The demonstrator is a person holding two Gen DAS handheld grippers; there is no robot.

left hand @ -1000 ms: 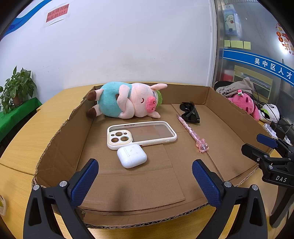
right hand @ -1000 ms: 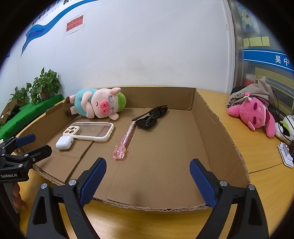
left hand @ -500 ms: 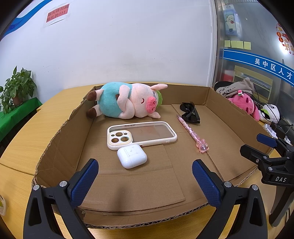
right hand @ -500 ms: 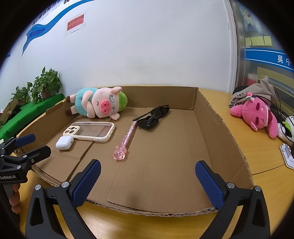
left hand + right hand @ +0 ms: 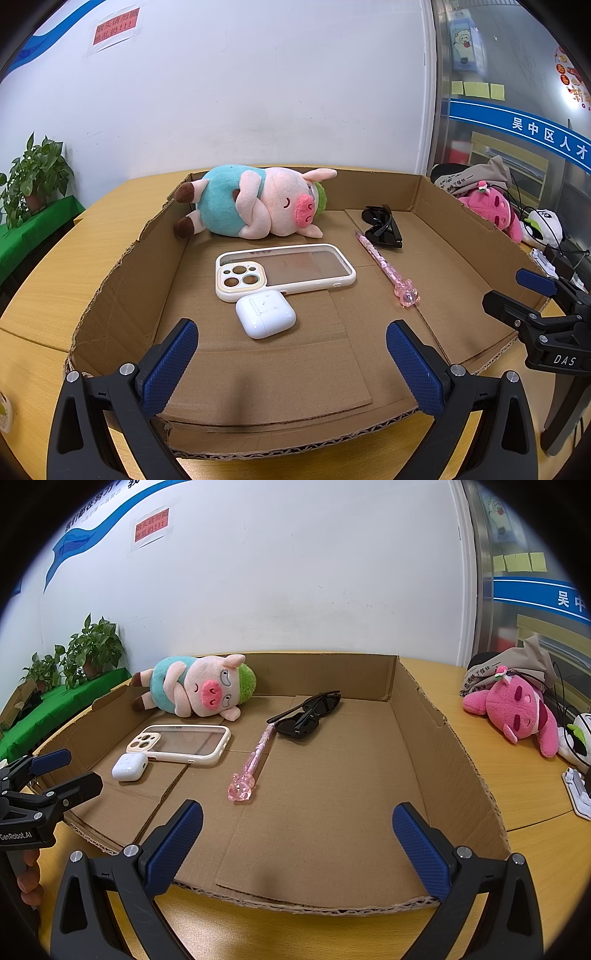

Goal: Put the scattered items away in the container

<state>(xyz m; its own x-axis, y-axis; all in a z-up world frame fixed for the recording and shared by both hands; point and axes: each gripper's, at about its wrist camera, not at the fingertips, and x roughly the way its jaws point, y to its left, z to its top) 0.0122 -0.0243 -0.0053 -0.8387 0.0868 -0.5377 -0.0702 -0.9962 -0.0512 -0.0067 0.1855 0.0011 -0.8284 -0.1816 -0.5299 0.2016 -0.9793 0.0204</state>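
— Across the wooden worktop [image 5: 517, 786], what is logged inside the cardboard tray [image 5: 417, 709]?

— Five items are catalogued, seen from the right wrist. At 10 o'clock, against the back wall: plush pig [image 5: 195, 690], lying on its side. At 9 o'clock: phone case [image 5: 181, 743], flat, with the earbud case [image 5: 130, 767] just beside its near corner. At centre: pink pen [image 5: 253, 762], lengthwise. At 12 o'clock: sunglasses [image 5: 308, 714], folded. Outside the tray, at 3 o'clock, a pink plush toy [image 5: 517, 710] is noted on the worktop.

— And the fingers?

— The left gripper [image 5: 291, 363] and the right gripper [image 5: 297, 843] are both recorded with fingers spread wide, nothing between them, held at the tray's near edge.

— How should the step be handled?

— The tidying is judged nearly complete. If the pink toy counts as scattered, it should be approached by the right gripper, clamped across its soft body, lifted clear over the tray wall, and set in the bare right half, away from the sunglasses.
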